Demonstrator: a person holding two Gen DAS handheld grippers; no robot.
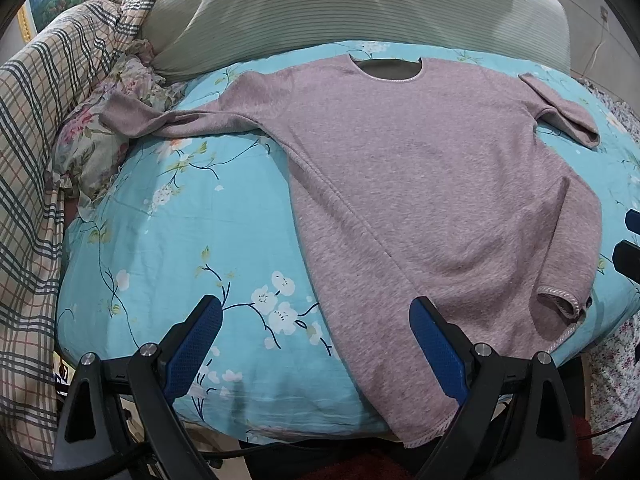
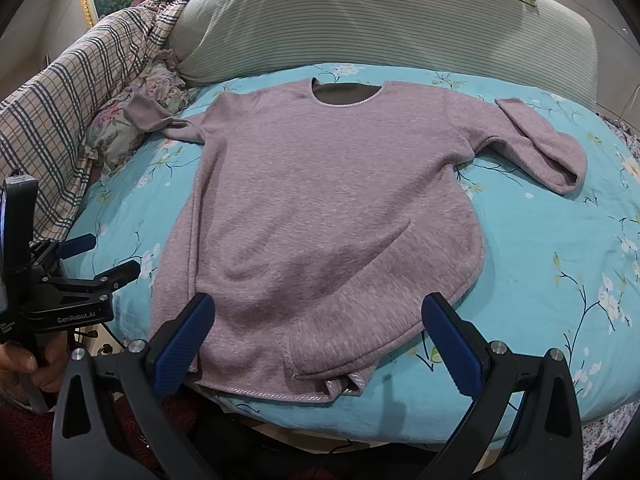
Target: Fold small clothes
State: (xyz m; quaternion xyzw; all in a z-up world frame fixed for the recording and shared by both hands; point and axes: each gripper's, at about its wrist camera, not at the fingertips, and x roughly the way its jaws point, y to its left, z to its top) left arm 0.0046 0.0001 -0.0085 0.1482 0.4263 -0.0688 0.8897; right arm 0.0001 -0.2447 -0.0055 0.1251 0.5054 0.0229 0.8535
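A mauve long-sleeved sweater [image 1: 420,184] lies spread flat on a turquoise floral cushion [image 1: 168,232], neckline at the far side. It also shows in the right wrist view [image 2: 320,208]. Its left sleeve [image 1: 160,120] stretches out left; its right sleeve [image 2: 536,144] is bent back on itself. The lower right hem corner [image 2: 332,356] is folded over. My left gripper [image 1: 316,320] is open and empty above the sweater's near left hem; it also shows in the right wrist view [image 2: 98,256]. My right gripper [image 2: 320,320] is open and empty above the near hem.
A striped grey-green pillow [image 2: 380,24] lies behind the cushion. A plaid blanket [image 1: 44,152] and a floral pillow [image 1: 100,148] lie at the left. A floral sheet [image 1: 612,380] shows at the right. Dark red floor [image 2: 24,432] is below the near edge.
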